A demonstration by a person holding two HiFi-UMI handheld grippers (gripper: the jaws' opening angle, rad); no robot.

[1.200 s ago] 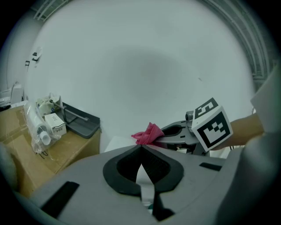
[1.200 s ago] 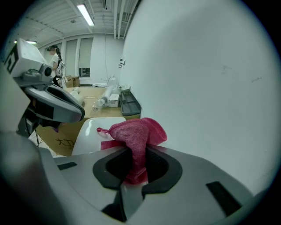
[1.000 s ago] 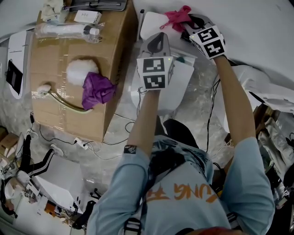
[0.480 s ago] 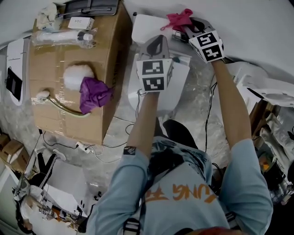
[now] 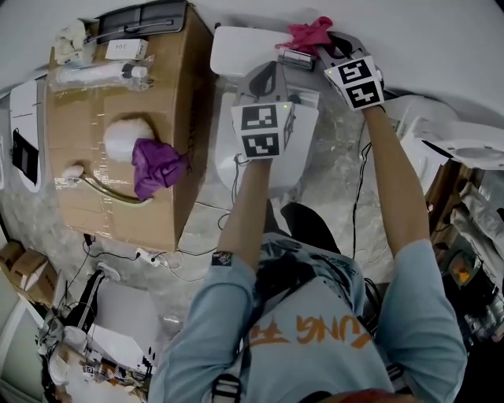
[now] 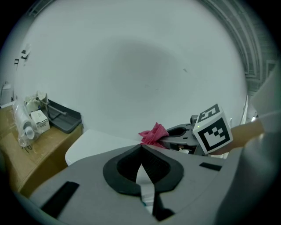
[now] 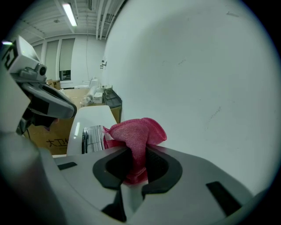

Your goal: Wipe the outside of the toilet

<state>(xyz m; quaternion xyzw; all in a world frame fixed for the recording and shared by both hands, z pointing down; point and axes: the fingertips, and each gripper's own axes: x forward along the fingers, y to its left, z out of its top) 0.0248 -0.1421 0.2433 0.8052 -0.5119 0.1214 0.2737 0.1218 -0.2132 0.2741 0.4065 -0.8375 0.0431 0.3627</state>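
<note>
The white toilet stands against the wall, with its tank lid (image 5: 236,49) at the top and the closed seat lid (image 5: 303,149) below. My right gripper (image 5: 321,41) is shut on a pink cloth (image 5: 305,33), which it holds at the right end of the tank lid by the chrome flush button (image 7: 91,135). The cloth (image 7: 137,134) bulges out between the jaws, close to the wall. My left gripper (image 5: 268,72) hovers over the tank's front, its jaws shut with nothing in them. From the left gripper view the cloth (image 6: 153,134) lies just ahead.
A big cardboard box (image 5: 87,197) stands left of the toilet. On it lie a purple cloth (image 5: 156,167), a white fluffy pad (image 5: 124,138), a plastic bottle (image 5: 98,72) and a dark tray (image 5: 142,16). Cables run over the floor. White equipment (image 5: 449,146) stands at the right.
The head view has shifted, so the box and tank lid sit further left and more of the lid shows. Both grippers keep nearly the same places; the cloth stays gripped.
</note>
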